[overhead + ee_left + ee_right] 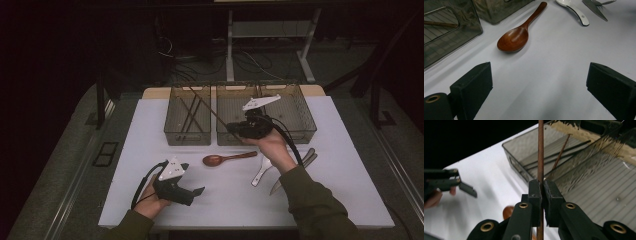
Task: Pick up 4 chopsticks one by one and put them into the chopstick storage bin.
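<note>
My right gripper (235, 128) (542, 185) is shut on a thin brown chopstick (207, 107) (540, 152), held above the front edge of the middle bin (235, 138). The stick slants up and left over the left bin (187, 114) (529, 152), which holds several other sticks. My left gripper (199, 191) (539, 82) rests low over the white table near its front left, jaws wide apart with nothing between them. A brown wooden spoon (226, 158) (520, 33) lies on the table ahead of it.
A white spoon (261, 171) (574, 10) and metal cutlery (295, 170) (596, 7) lie on the white mat under my right forearm. A third smoky bin (295, 112) stands at the right of the row. Dark floor surrounds the table.
</note>
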`<state>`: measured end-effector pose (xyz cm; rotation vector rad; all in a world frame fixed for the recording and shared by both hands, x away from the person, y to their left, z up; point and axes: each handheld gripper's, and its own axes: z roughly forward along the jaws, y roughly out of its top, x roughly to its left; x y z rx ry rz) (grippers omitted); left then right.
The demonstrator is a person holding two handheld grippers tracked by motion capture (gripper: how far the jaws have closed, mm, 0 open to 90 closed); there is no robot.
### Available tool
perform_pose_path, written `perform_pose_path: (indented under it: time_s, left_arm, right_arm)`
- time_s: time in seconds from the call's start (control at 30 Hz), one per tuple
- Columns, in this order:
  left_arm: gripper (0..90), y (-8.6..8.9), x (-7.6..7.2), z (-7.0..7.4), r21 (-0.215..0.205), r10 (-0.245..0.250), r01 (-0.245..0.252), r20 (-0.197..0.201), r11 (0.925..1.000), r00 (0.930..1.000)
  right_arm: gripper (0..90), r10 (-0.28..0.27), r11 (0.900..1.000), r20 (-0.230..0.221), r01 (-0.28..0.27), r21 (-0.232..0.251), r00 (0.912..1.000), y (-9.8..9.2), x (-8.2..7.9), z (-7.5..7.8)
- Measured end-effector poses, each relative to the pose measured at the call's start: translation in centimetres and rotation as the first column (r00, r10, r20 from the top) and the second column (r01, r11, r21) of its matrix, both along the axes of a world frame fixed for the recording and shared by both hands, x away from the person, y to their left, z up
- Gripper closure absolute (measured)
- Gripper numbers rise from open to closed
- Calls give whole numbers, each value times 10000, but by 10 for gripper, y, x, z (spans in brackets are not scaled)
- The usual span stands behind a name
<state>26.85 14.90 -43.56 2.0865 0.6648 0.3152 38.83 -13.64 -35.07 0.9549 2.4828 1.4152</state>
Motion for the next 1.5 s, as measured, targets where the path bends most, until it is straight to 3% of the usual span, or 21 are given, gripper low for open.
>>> perform_pose_path:
  time_s: [0.27,0.53,0.9,1.17,1.5]
  left_arm:
    - [56,-1,0,0,-16,-6,6,14,10000,10000]
    - [56,-1,0,1,107,-169,168,66,9998,9998]
    - [56,-2,-1,1,-205,-105,104,-12,9997,9999]
    - [56,-2,-1,2,-189,-200,200,12,9996,9998]
    - [56,-4,-1,1,-211,-247,247,-5,9995,9997]
  right_arm:
    - [841,-411,9987,26,410,312,9992,20,19,2]
    - [841,-771,9967,-145,774,251,9969,49,41,-1]
    - [840,-1121,9936,-334,1124,81,9931,91,69,-9]
    - [840,-1150,9933,-522,1144,-147,9920,112,77,-23]
    - [840,-1207,9901,-843,1138,-820,9891,120,75,-35]
